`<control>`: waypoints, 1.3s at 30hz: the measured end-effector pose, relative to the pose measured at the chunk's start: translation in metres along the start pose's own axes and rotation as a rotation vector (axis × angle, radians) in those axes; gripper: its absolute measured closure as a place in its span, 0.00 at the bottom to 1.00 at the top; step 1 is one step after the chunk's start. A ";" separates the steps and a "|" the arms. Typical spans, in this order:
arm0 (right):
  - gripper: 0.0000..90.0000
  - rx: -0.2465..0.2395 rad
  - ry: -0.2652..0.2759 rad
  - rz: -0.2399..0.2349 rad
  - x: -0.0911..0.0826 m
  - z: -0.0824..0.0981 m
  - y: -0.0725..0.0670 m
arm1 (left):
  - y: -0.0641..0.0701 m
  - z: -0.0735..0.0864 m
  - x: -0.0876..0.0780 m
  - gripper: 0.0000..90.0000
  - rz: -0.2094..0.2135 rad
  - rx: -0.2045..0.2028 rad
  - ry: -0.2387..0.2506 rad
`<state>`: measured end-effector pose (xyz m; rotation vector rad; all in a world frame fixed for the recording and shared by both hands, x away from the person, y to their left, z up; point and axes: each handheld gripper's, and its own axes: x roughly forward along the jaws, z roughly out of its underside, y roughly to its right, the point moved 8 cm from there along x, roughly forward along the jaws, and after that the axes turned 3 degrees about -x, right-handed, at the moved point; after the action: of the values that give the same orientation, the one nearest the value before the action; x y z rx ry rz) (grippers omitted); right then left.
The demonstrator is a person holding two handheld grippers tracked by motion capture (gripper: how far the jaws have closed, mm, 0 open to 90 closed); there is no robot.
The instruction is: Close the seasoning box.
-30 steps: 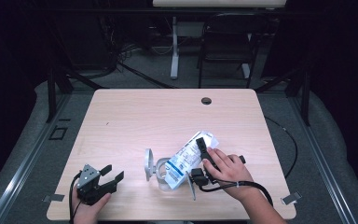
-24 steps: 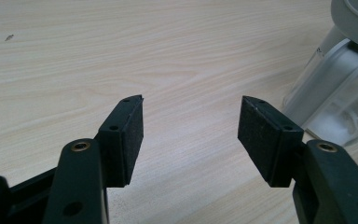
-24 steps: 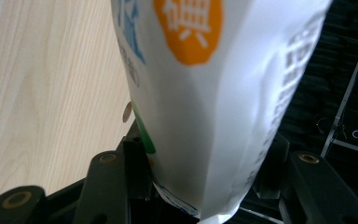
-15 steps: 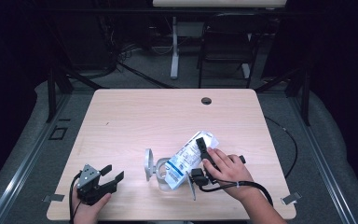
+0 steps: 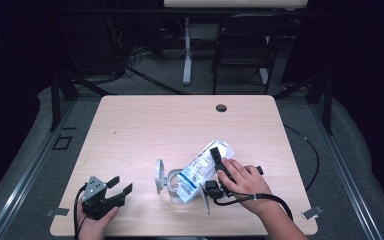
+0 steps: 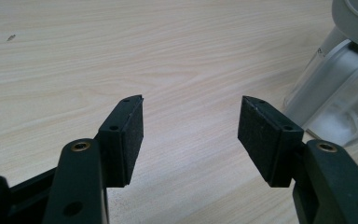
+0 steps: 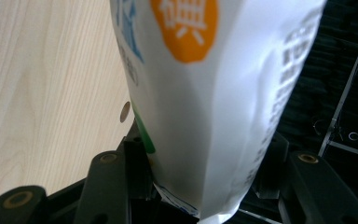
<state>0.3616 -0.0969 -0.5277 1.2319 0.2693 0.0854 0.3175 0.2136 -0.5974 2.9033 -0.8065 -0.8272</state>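
We see a light wooden table (image 5: 145, 125) with rounded corners and a small dark round hole (image 5: 221, 108) near its far edge. Toward the near right of its top lies a white plastic pouch (image 5: 200, 170) with blue printing, tilted so that its lower end meets a clear plastic jar (image 5: 172, 184) lying on its side, whose grey round lid (image 5: 158, 176) stands open at the jar's left. In the left gripper view the jar (image 6: 335, 98) sits at the right edge, with its grey lid (image 6: 356, 18) above it.

On the pouch (image 7: 209, 93), seen close in the right gripper view, we make out an orange scalloped badge bearing a white character, blue print at the left, a green patch lower down and rows of small grey text on the right face; all of it is too blurred for us to read.

The right gripper (image 5: 219, 172), held by the person's right hand (image 5: 245, 182), lies along the pouch's right side. In its own view the right gripper (image 7: 200, 172) has its two black jaws closed against either face of the pouch, gripping its lower end.

The left gripper (image 5: 111, 192) rests at the near left of the table in the person's left hand (image 5: 92, 222), well apart from the jar. Its own view shows the left gripper (image 6: 191, 133) with jaws spread wide and only bare wood between the pads (image 6: 133, 135).
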 end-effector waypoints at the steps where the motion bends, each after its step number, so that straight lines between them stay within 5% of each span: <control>1: 0.57 0.005 0.002 -0.002 0.000 0.000 0.000 | 0.000 0.000 0.000 0.45 0.000 0.000 0.000; 39: 0.58 -0.006 0.003 0.002 -0.001 0.000 0.001 | 0.000 0.000 0.000 0.45 0.001 -0.005 0.002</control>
<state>0.3610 -0.0967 -0.5264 1.2262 0.2699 0.0893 0.3172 0.2134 -0.5970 2.8990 -0.8039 -0.8251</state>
